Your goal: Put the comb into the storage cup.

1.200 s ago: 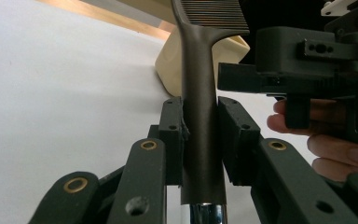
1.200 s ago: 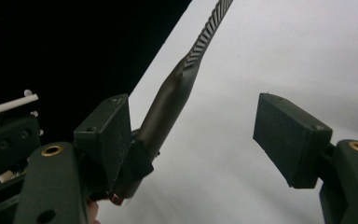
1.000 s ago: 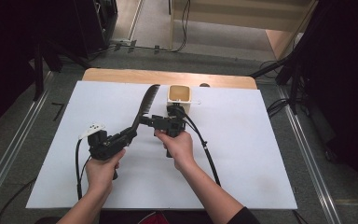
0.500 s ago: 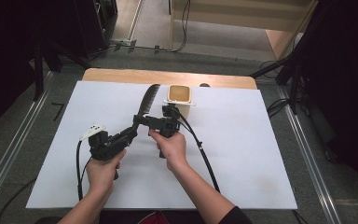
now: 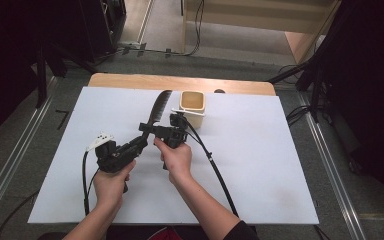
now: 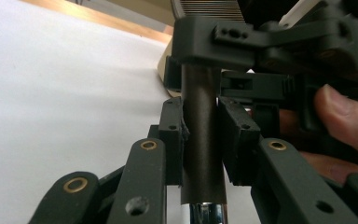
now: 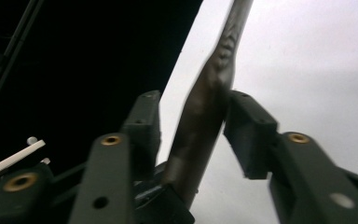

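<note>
I've got the comb (image 5: pixel 159 106) held up off the worktop (image 5: pixel 260 165), about the middle, w/ its toothed end pointing away from me toward the far edge. It's a dark comb w/ a long thin handle.

My left gripper (image 5: pixel 141 141) has its jaws clamped on the handle. In the left gripper view the handle (image 6: pixel 200 140) runs straight up between the 2 pads & both press on it. Same grip as a sec ago, no change there.

My right gripper (image 5: pixel 147 128) is what's diff. A sec ago it sat a bit to the right of the comb, near the cup. Now it has come left & lies across the handle, just above the left one. Its jaws have just been closing w/ the handle between them. In the right gripper view the handle (image 7: pixel 205 112) goes up at a slant; the right pad touches it, but the left pad sits behind it & I can't tell if that one is pressing yet.

The little tan cup (image 5: pixel 193 106) stands just right of the comb's teeth, not touching them as far as I see. It hasn't moved. My right hand (image 5: pixel 176 159) is close beside my left hand (image 5: pixel 111 184).
</note>
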Demonstrator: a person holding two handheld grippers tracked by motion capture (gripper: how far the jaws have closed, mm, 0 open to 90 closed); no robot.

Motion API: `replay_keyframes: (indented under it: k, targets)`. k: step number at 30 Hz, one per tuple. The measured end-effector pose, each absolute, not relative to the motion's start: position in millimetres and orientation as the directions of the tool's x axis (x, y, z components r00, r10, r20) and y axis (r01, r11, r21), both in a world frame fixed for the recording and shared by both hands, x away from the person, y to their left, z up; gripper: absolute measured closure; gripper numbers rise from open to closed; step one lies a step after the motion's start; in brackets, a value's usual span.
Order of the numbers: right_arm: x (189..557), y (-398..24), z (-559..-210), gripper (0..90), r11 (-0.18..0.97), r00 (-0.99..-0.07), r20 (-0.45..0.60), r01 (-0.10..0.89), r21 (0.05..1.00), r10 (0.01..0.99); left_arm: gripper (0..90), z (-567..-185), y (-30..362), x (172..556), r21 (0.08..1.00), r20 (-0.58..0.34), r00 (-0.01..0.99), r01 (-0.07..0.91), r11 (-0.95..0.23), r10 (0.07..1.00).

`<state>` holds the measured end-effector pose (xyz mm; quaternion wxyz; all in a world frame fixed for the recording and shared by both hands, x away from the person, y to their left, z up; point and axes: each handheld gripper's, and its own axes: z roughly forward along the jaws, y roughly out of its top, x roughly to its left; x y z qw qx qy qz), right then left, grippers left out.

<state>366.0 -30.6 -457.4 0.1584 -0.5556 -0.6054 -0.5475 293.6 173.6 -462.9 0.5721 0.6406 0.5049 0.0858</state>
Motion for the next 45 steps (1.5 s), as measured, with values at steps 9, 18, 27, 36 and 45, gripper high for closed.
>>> replay_keyframes:
  k: [9, 18, 27, 36, 45]
  targets:
    - [368, -31, -458, 66.5, -0.238, -0.306, 0.832, 0.861, 0.449, 0.463, 73.5, -462, 174, 294, 0.816, -0.483, 0.478, 0.549, 0.179, 0.733]
    - [367, -34, -454, 68.0, -0.236, -0.308, 0.840, 0.865, 0.443, 0.447, 73.4, -461, 172, 292, 0.823, -0.477, 0.491, 0.541, 0.174, 0.729]
    - [366, -35, -450, 69.8, -0.222, -0.313, 0.846, 0.872, 0.436, 0.433, 71.4, -455, 171, 291, 0.828, -0.452, 0.509, 0.544, 0.133, 0.732]
    - [366, -37, -449, 69.9, -0.182, -0.336, 0.816, 0.868, 0.462, 0.470, 45.7, -448, 174, 293, 0.803, -0.484, 0.518, 0.583, 0.123, 0.705]
    - [367, -47, -447, 69.8, -0.144, -0.367, 0.784, 0.858, 0.493, 0.501, 39.4, -440, 182, 295, 0.757, -0.523, 0.557, 0.651, 0.051, 0.646]
